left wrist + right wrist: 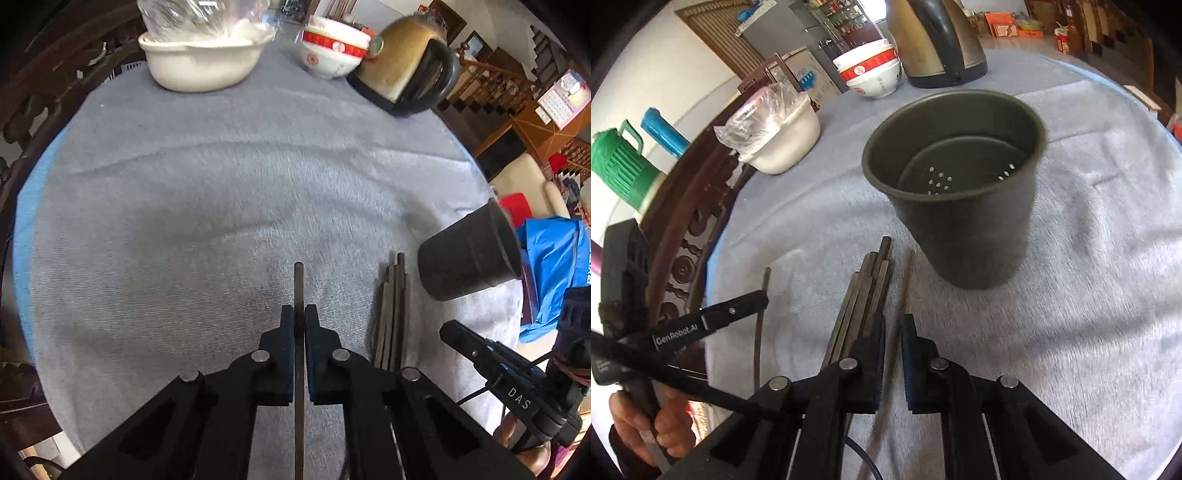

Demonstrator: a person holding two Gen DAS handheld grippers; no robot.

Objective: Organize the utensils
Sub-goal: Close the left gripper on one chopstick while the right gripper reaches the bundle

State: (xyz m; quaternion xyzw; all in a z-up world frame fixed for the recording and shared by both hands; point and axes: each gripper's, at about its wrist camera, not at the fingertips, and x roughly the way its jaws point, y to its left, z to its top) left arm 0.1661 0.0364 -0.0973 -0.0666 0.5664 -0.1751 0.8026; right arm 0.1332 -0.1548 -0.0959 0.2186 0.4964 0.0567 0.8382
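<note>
My left gripper (299, 314) is shut on a single dark chopstick (299, 284) whose tip pokes forward over the grey cloth. A bundle of dark chopsticks (393, 314) lies to its right; in the right wrist view the bundle (864, 295) lies just left of my right gripper (892, 325). The right gripper is open with one thin chopstick (903, 291) lying between its fingers. A dark utensil cup (960, 184) with a perforated bottom stands upright ahead of it, empty; it shows at the right in the left wrist view (469, 254).
At the table's far side stand a white pot (203, 59) with a plastic bag, stacked red-and-white bowls (332, 48) and a metal kettle (402, 62). A grey cloth (221, 184) covers the round table. A carved wooden chair back (690, 229) is at the left edge.
</note>
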